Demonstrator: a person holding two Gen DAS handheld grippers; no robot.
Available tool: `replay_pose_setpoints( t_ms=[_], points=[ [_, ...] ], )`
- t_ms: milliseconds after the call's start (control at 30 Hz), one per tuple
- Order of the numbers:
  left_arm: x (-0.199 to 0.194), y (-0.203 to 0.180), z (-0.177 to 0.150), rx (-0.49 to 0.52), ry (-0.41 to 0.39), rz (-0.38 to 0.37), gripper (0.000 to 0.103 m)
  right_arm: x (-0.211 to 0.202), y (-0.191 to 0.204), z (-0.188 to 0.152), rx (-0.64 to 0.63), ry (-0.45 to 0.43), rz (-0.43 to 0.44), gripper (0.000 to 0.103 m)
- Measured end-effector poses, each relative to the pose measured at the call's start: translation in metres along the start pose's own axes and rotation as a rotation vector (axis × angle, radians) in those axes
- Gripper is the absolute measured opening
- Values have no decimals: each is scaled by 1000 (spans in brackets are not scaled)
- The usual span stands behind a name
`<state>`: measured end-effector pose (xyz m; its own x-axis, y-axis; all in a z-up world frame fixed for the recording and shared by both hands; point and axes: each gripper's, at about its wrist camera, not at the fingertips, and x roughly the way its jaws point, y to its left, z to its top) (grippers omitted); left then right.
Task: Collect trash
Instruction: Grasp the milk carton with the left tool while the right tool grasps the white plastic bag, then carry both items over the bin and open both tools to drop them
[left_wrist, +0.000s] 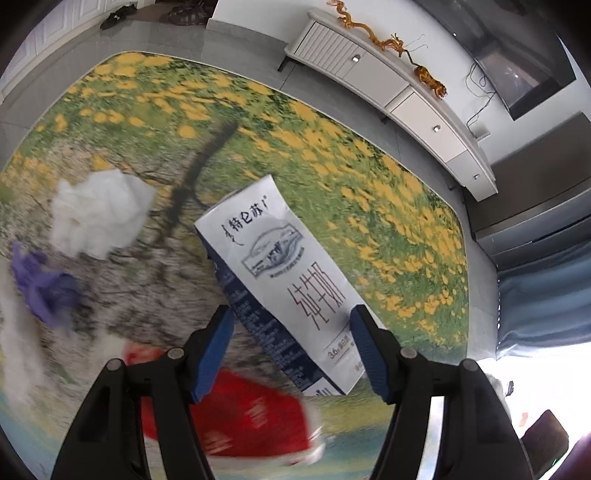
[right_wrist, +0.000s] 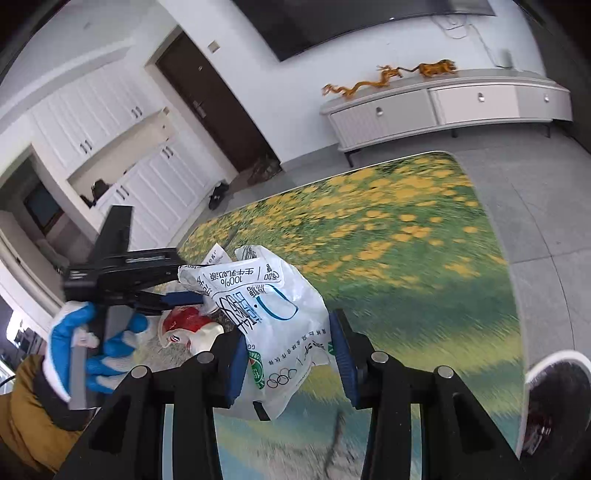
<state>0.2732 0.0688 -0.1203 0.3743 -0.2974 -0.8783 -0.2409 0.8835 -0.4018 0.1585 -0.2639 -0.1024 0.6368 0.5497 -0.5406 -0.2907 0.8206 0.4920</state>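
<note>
In the left wrist view my left gripper (left_wrist: 291, 347) is shut on a white and blue milk carton (left_wrist: 280, 273), held tilted above the flowered rug (left_wrist: 332, 155). Below lie a crumpled white tissue (left_wrist: 99, 214), a purple glove (left_wrist: 44, 288) and a red wrapper (left_wrist: 251, 417). In the right wrist view my right gripper (right_wrist: 291, 358) is shut on a crumpled white plastic milk bag (right_wrist: 273, 317). The left gripper (right_wrist: 177, 284) shows there at the left, its fingers on the carton's end (right_wrist: 214, 258), with a red and white wrapper (right_wrist: 188, 325) beneath it.
A white TV cabinet (left_wrist: 391, 81) with orange dragon figures (left_wrist: 373, 33) stands along the wall beyond the rug, also in the right wrist view (right_wrist: 443, 107). A dark shoe (right_wrist: 557, 391) is at the rug's right edge. Grey floor tiles (right_wrist: 535, 206) surround the rug.
</note>
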Motion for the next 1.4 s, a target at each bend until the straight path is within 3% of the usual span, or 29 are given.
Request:
replay_pose_setpoints(
  t_ms=[367,667,733,767,1167,1400],
  points=[
    [15,-10,12,-182,-45,20,60,-60,-33,-26,83,-67,-49,39],
    [1,-3,2,-226,-104,-100,30,-72,-56,-43,131,-69,-81,39],
    [-6,-3,-1,-218,-116,-167,10,-74,-57,-46,135,-70,-84,39],
    [-11,-5,-2,-205,-117,-178,9,-76,-56,-47,135,-71,-86,39],
    [-40,-32,-31,-90,-136,-235,7,-104,-61,-54,149,-112,-111,39],
    [-65,-91,-64,46,-122,-335,7,-139,-82,-61,196,-185,-154,39]
  ],
)
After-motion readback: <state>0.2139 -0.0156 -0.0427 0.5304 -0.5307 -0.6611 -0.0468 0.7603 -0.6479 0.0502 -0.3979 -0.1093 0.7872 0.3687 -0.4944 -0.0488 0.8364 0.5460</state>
